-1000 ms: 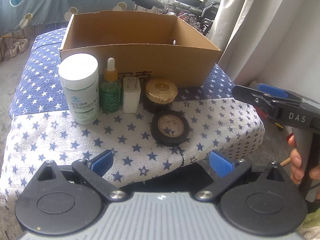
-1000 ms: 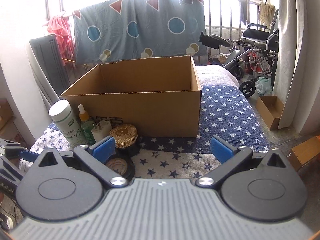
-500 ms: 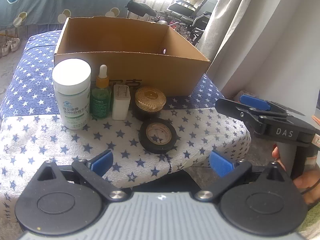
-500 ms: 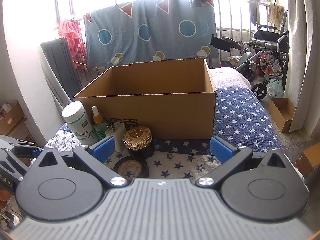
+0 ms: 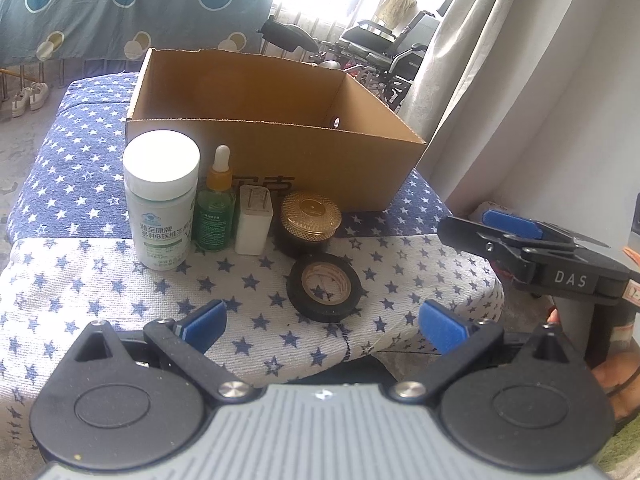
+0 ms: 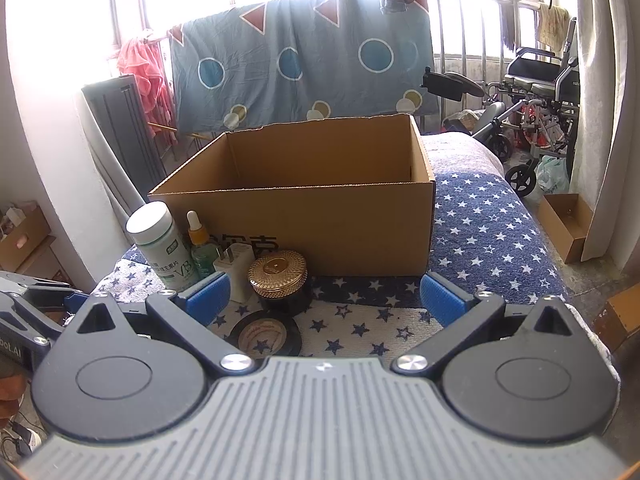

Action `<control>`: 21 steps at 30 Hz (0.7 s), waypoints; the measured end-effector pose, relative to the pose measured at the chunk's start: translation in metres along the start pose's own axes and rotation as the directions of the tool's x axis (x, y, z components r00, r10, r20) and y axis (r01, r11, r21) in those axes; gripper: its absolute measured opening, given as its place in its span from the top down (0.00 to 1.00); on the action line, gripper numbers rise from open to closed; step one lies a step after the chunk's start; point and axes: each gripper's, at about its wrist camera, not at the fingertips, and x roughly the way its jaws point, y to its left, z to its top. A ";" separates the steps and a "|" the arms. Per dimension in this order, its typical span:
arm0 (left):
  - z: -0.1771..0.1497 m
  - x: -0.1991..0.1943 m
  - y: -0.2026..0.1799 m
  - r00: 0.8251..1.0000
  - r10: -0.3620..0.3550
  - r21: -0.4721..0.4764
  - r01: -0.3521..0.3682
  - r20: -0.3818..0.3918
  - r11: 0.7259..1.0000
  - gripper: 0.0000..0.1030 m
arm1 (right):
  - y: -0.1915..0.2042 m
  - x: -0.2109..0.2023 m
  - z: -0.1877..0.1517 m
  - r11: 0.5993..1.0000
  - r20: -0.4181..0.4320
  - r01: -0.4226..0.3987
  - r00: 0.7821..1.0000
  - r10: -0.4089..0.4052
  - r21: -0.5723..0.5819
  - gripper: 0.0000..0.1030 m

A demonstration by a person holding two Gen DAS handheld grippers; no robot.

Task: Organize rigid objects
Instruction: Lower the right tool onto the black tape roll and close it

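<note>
Left gripper (image 5: 322, 326) and right gripper (image 6: 324, 298): both spread wide, nothing held, hovering near front edge of star-print cloth (image 5: 100, 292). In a row against cardboard box (image 5: 320, 160), upright: white pill bottle (image 5: 162, 200), green dropper bottle (image 5: 214, 208), white plug adapter (image 5: 254, 220), gold-lidded jar (image 5: 310, 220). Black tape roll (image 5: 325, 287) flat, just before jar.

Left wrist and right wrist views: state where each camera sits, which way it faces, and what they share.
Left wrist: on the left tool, open, facing the cardboard box from the front-left; the right tool and a hand show at right.
Right wrist: on the right tool, open, facing the box from the front-right; the left tool shows at left.
Shared: box, white bottle, dropper bottle, charger, gold-lidded jar, tape roll.
</note>
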 end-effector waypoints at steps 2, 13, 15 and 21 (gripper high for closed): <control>0.000 -0.002 0.001 1.000 0.015 0.012 -0.015 0.005 1.000 0.00 | 0.000 0.000 0.000 1.000 -0.001 0.000 1.000 0.000 0.000 0.01; 0.009 -0.043 0.042 0.974 0.220 0.059 -0.223 0.051 0.973 0.00 | -0.001 0.002 0.000 1.000 0.001 -0.006 1.000 0.006 0.009 0.01; 0.009 -0.051 0.053 0.961 0.270 0.063 -0.274 0.055 0.960 0.00 | -0.001 0.003 0.000 1.000 0.000 -0.009 1.000 0.009 0.013 0.01; 0.013 -0.067 0.077 0.911 0.408 0.118 -0.413 0.069 0.903 0.00 | 0.002 0.008 0.001 1.000 -0.006 -0.014 1.000 0.014 0.007 0.01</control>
